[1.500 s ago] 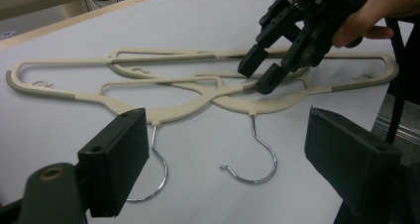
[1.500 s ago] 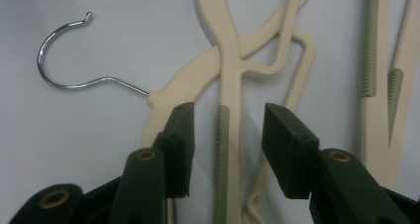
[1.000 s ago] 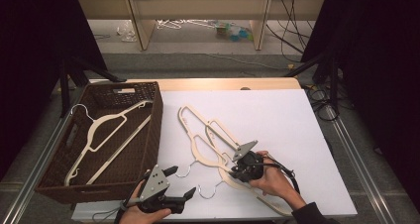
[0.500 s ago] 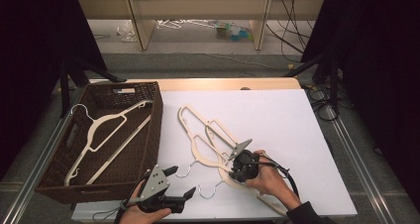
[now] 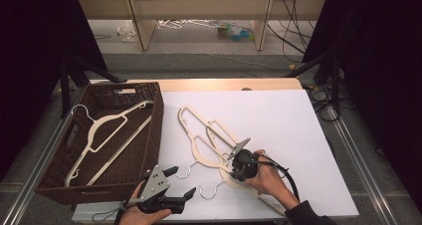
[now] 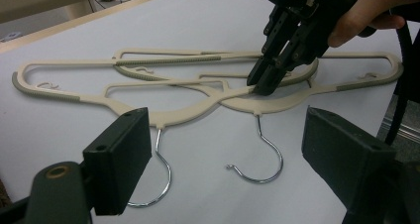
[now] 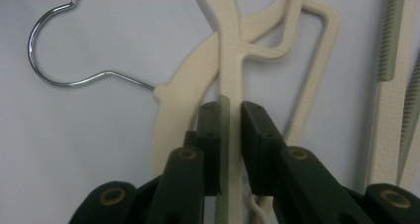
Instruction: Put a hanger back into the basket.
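Two cream plastic hangers (image 5: pixel 201 135) lie crossed on the white table top (image 5: pixel 278 120), their metal hooks (image 5: pixel 209 191) pointing to the near edge. My right gripper (image 5: pixel 234 172) points down onto the nearer hanger (image 7: pixel 233 45). Its jaws have just been closing, and they are now shut on that hanger's ribbed arm, which runs between the pads (image 7: pixel 210 130). The left gripper view shows the same grip by the right gripper (image 6: pixel 262 85). My left gripper (image 5: pixel 181 181) rests by the near edge, open and holding nothing, with its jaws (image 6: pixel 228 140) facing the hooks.
A dark wicker basket (image 5: pixel 149 150) stands at the left of the table with one more cream hanger (image 5: pixel 107 130) inside. Cables trail off the right gripper (image 5: pixel 288 180). Beyond the far edge there are shelf legs and floor clutter (image 5: pixel 234 31).
The right gripper has edged slightly left over the crossed hangers. The left gripper and the hangers have stayed where they were.
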Demonstrator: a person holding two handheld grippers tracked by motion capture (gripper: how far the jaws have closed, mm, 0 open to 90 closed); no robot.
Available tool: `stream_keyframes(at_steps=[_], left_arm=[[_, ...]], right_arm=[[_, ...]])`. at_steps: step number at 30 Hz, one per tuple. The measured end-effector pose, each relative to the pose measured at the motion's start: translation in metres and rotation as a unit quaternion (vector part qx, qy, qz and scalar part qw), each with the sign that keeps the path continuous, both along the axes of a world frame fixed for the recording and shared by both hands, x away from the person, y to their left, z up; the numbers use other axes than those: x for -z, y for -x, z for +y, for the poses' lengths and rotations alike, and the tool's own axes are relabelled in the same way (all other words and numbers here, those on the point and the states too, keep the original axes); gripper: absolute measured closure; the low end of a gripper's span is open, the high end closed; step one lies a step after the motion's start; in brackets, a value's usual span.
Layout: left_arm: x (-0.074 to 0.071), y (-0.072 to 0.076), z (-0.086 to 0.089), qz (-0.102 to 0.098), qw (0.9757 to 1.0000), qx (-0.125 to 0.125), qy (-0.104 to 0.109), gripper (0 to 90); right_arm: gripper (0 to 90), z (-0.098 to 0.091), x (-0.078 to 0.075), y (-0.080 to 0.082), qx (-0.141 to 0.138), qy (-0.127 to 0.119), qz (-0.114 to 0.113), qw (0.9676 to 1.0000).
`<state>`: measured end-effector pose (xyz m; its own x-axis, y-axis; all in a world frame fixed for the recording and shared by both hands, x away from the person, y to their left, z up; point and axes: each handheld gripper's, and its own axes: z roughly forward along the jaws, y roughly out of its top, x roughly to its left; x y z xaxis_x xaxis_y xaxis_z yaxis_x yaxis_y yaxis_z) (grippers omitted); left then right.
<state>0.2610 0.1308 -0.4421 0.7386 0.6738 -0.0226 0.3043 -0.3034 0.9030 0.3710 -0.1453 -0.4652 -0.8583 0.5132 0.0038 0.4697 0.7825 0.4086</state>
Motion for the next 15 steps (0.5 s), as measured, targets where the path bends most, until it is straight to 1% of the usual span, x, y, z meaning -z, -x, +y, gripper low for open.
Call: stream_keyframes(at_steps=[1, 3, 4, 6, 7, 8, 9, 10, 11, 12, 14, 15], left_arm=[[0.0, 0.0, 0.001, -0.001, 1.0, 0.0, -0.002, 19.6], [0.0, 0.0, 0.0, 0.002, 1.0, -0.003, 0.001, 19.6], [0.0, -0.001, 0.0, 0.0, 1.0, -0.002, -0.003, 20.0], [0.0, -0.002, 0.0, 0.0, 1.0, 0.001, -0.001, 20.6], [0.0, -0.002, -0.001, -0.004, 1.0, 0.0, -0.007, 20.9], [0.0, -0.003, -0.001, -0.006, 0.9999, 0.0, -0.012, 21.1], [0.001, -0.006, -0.004, -0.014, 0.9998, -0.002, -0.013, 21.5], [0.001, -0.009, -0.007, -0.015, 0.9998, -0.009, -0.012, 21.9], [0.001, -0.012, -0.008, -0.016, 0.9998, -0.008, -0.012, 22.2], [0.001, -0.014, -0.01, -0.018, 0.9998, -0.001, -0.013, 22.3], [0.003, -0.02, -0.015, -0.02, 0.9995, 0.0, -0.024, 23.1], [0.004, -0.024, -0.016, -0.029, 0.999, 0.003, -0.033, 23.2]], right_arm=[[79.2, -0.001, -0.001, 0.0, 0.001, 0.001, 0.006, 1.0], [79.2, -0.001, -0.002, 0.0, -0.001, 0.003, 0.006, 1.0], [79.3, -0.004, -0.004, 0.0, -0.005, 0.012, 0.011, 0.9999], [79.3, -0.005, -0.005, 0.0, -0.005, 0.016, 0.014, 0.9998], [79.3, -0.008, -0.009, 0.001, -0.01, 0.023, 0.013, 0.9996], [79.3, -0.009, -0.011, 0.002, -0.016, 0.025, 0.016, 0.9994], [79.3, -0.01, -0.012, 0.003, -0.019, 0.029, 0.017, 0.9993], [79.3, -0.011, -0.014, 0.004, -0.019, 0.033, 0.02, 0.9991], [79.3, -0.012, -0.017, 0.004, -0.025, 0.036, 0.018, 0.9989], [79.3, -0.013, -0.018, 0.005, -0.026, 0.039, 0.02, 0.9987], [79.3, -0.014, -0.022, 0.007, -0.028, 0.043, 0.022, 0.9985], [79.4, -0.015, -0.024, 0.007, -0.032, 0.045, 0.02, 0.9983]])
